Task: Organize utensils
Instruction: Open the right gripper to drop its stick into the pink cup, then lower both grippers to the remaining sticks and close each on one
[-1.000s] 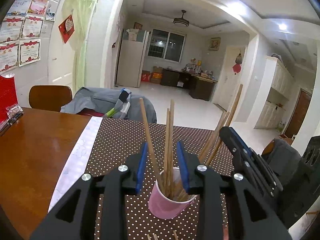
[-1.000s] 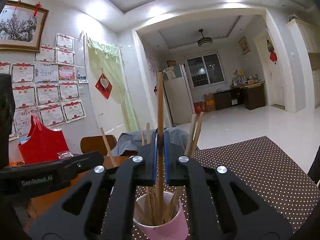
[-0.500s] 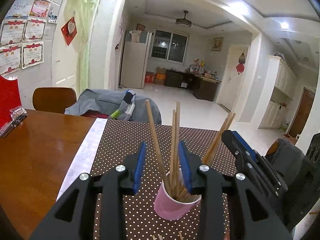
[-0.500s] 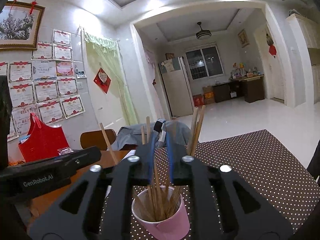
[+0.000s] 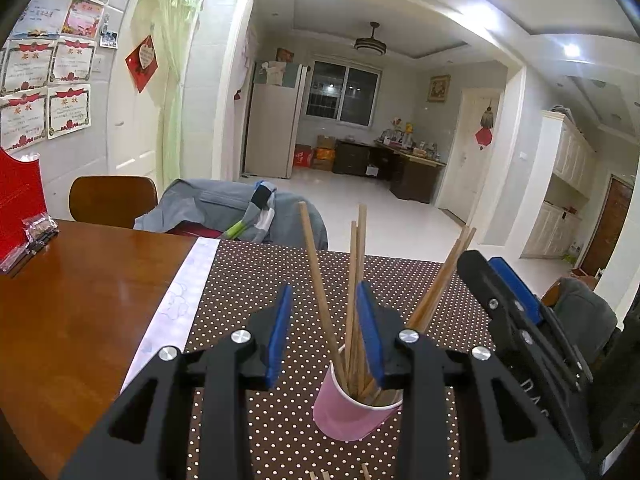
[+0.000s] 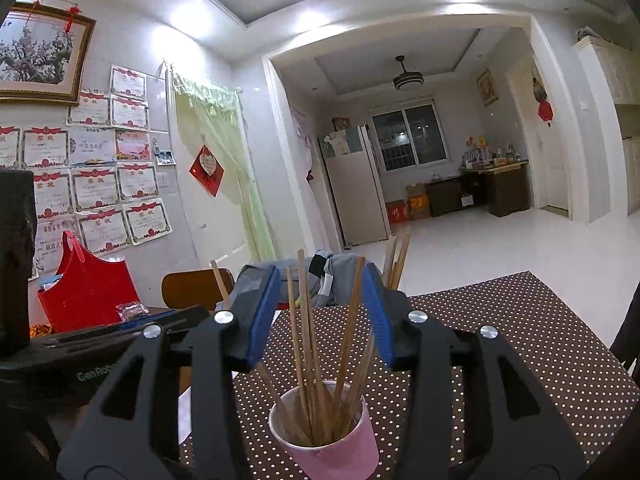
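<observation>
Step in hand, as I read it: drop-off of one chopstick into the pink cup (image 6: 332, 436), release phase. R gripper (image 6: 324, 312) sits level just above/behind the cup mouth; its jaws have just been opening, blue pads now apart w/ several chopsticks (image 6: 306, 344) standing in the gap but no pad pressing on any, so it's released, nothing held. L gripper (image 5: 324, 332) tilted down a bit toward the same cup (image 5: 352, 412), jaws part open; sticks (image 5: 320, 292) rise between the pads, one looks v. close to the right pad but I see no clamp, so I'd call it released too. Can't tell if it touches the cup rim. Cup stands upright on the brown polka-dot mat (image 5: 256, 280), which lies on the wooden table (image 5: 80, 300); sticks lean fanned out inside. A few loose stick ends (image 5: 320, 475) show at the bottom edge of L view, on the mat just in front of the cup, so prob. more left to collect. Next move, judged: back R gripper up and clear of the stick tops w/o snagging them or tipping the light cup, then go down for a loose stick on the mat. L could steady the cup if needed.
</observation>
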`<state>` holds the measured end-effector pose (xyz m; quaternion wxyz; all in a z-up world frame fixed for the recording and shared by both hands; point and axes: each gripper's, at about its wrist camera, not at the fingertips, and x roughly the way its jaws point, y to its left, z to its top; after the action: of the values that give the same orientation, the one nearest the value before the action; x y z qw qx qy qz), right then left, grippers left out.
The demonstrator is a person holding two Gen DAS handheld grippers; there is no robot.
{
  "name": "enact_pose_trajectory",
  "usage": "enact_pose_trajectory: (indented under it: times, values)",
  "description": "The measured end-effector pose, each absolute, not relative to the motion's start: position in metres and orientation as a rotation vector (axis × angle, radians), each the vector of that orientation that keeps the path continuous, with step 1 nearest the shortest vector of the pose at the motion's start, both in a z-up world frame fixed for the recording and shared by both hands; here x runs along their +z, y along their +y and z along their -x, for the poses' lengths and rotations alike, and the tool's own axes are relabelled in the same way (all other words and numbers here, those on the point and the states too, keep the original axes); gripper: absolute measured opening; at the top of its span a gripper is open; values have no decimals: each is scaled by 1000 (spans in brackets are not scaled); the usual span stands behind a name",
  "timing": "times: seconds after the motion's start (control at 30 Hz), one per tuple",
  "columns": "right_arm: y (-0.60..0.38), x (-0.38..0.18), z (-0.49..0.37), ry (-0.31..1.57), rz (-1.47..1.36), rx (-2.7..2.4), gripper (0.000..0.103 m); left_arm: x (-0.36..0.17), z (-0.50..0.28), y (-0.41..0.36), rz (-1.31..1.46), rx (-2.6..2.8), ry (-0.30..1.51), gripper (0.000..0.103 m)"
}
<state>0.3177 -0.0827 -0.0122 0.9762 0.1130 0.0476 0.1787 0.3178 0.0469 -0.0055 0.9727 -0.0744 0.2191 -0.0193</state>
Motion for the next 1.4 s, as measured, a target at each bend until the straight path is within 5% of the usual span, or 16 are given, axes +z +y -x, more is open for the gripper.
enact_pose_trajectory:
  times: [0.6, 0.83, 1.4]
  values:
    - [-109, -2, -275, 106, -236, 336, 45, 12, -283, 35, 91, -43, 405, 35]
    - [-111, -2, -242, 127, -218, 343, 47, 14, -242, 35, 73, -25, 402, 44]
    - [-108, -52, -201, 409, -133, 354, 57, -53, -197, 48, 144, -44, 698, 44]
